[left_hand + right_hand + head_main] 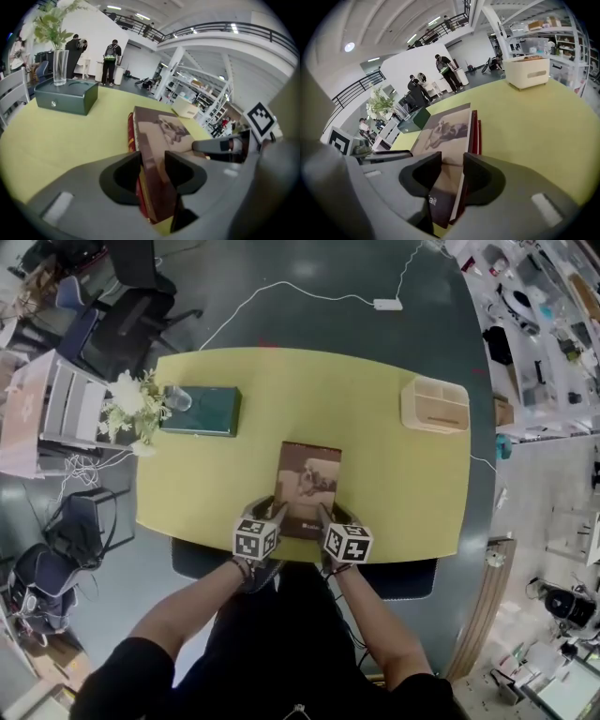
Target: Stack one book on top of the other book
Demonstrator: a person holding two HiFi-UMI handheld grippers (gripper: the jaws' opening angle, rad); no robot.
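Brown book (pixel 309 479), long axis pointing away, left gripper (pixel 278 513) and right gripper (pixel 323 515) clamping near corners

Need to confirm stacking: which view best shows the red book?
Left gripper view: the red book shows its spine under the brown book. Right gripper view: a thin red edge; head view: only the brown book.

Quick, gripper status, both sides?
Left gripper: closed on the brown book, near edge.
Right gripper: closed on the same book, near edge.
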